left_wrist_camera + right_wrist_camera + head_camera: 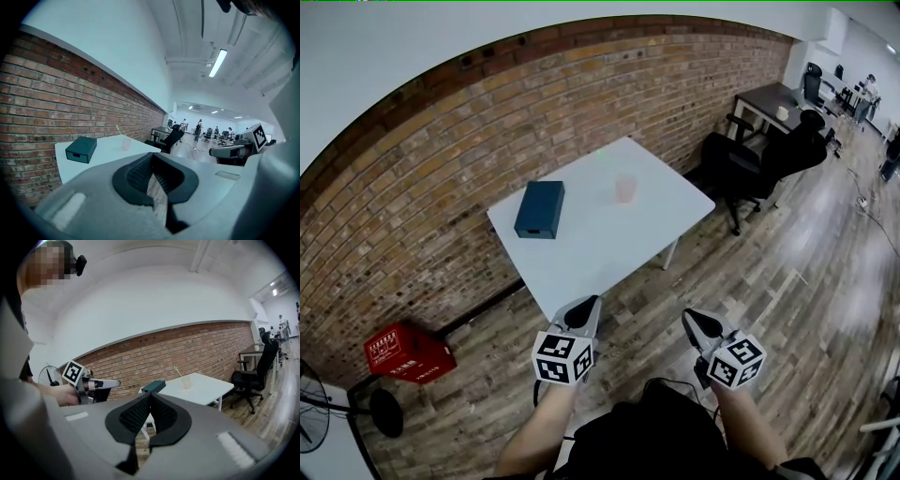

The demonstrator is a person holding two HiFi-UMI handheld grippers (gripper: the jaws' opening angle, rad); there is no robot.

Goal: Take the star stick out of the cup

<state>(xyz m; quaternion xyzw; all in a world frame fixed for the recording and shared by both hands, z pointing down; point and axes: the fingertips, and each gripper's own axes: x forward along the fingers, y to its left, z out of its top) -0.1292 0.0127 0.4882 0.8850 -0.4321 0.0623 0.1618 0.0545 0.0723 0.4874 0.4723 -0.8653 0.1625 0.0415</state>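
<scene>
head view gives the layout: left tongs (584, 311) and right tongs (694, 323) sit low in frame, side by side over the wood-plank floor (787, 272), well apart from the white counter (609, 248). only this view shows the red plastic crate (405, 352) on the floor at the left by the brick wall (441, 159). it also shows the black office chair (764, 155) just right of the counter.

the star stick (177, 371) reads clearly only in the gripper views, too faint to make out from the head. there the cup (625, 190) is just a pale translucent blob near the counter's far right side.

right gripper view: the stick is a thin green rod with a small star tip. it stands in the cup, leaning left, top well above the rim. left gripper view shows the same from lower down, plus people and desks far back in the room.

teal box (540, 208): matte, rectangular, slot on the face seen from the left gripper view. it sits on the counter left of the cup, apart from it.

tongs: both have ribbed black pads on grey bodies. left tongs fully closed, tips touching, nothing gripped. right tongs look the same: tips together, empty. each gripper view catches the other tongs' marker cube off to the side.
</scene>
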